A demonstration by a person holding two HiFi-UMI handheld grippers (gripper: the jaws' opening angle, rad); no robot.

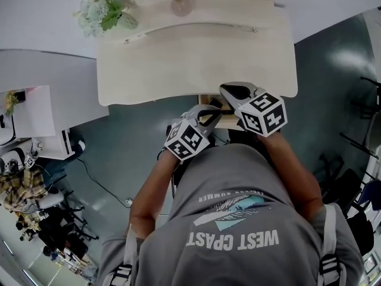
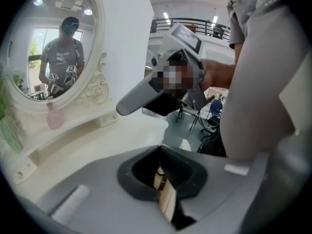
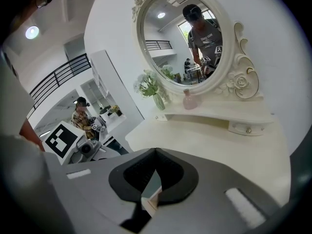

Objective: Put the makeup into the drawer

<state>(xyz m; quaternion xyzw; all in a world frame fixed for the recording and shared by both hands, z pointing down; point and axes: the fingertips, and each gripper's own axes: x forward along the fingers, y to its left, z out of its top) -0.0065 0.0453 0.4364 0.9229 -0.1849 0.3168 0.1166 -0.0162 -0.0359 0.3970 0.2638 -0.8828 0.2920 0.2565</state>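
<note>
- The left gripper [image 1: 209, 112] and the right gripper [image 1: 231, 91] hover close together at the front edge of the table [image 1: 178, 64];
- both pairs of jaws are closed, the tips meeting;
- the drawer [image 1: 203, 100] stands open just under them;
- the makeup cannot be made out.

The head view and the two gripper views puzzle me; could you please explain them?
There is no robot here: a person holds a two-jaw tool in each hand. The head view comes from a camera on the person's head, looking down on a pale table. The other two pictures come from cameras riding on the left gripper and the right gripper, looking along their jaws. Both pairs of jaws meet at the tips, and neither seems to hold anything. At the table's back stand flowers, a pink bottle and an oval mirror. I see no makeup on the tabletop.
</note>
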